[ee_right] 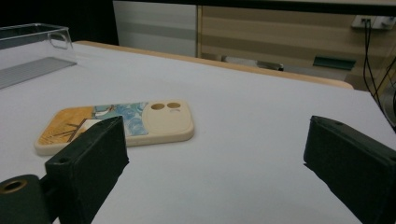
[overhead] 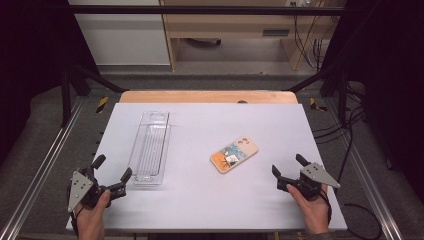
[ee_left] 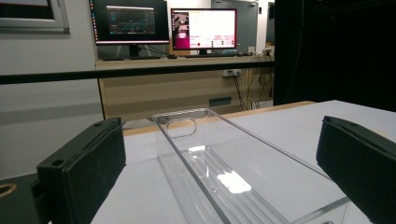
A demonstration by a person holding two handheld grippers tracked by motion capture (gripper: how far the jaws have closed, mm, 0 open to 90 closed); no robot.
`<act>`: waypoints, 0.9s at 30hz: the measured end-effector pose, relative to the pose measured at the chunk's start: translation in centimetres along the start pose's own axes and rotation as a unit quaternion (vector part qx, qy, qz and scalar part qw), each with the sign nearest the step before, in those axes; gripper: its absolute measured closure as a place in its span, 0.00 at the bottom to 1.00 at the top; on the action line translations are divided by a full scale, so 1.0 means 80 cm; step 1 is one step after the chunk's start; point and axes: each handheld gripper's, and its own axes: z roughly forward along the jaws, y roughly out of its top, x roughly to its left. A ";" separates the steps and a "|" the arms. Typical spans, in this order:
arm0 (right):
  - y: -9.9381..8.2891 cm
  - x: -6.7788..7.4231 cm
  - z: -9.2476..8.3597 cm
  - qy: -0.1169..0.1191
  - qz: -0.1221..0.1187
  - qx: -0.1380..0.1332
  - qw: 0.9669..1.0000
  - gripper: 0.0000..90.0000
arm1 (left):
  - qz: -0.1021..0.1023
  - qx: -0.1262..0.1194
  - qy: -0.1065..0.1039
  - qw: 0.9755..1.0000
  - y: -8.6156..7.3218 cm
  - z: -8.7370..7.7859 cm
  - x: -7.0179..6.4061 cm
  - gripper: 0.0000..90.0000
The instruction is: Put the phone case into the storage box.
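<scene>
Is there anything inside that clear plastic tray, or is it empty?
Empty. Through the clear tray you see only its ribbed floor and the white table beneath; the phone case lies apart on the table.

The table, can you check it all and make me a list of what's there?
Surface: white table, flat, bare in the middle.
Job's things: clear tray lies at the left, holding nothing; phone case lies flat, picture side up.
Clutter: nothing seen.
Grippers: left gripper open, near the tray's end; right gripper open, near the case; both hold nothing.
Cables: black cables beside the table at the right.
Surroundings: monitors on a desk beyond.
</scene>
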 end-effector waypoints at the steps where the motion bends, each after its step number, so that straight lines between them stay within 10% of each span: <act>1: -0.001 0.001 0.002 0.001 0.002 0.006 1.000 0.08 | 0.001 0.001 0.001 1.000 0.000 0.000 0.000 0.01; 12: 0.008 0.005 0.019 0.040 0.004 0.097 0.994 0.11 | 0.005 0.005 -0.003 1.000 0.000 0.000 -0.003 0.01; 27: 0.047 -0.009 0.060 0.055 -0.030 0.236 0.970 0.15 | 0.001 0.010 -0.003 1.000 -0.001 -0.001 -0.003 0.01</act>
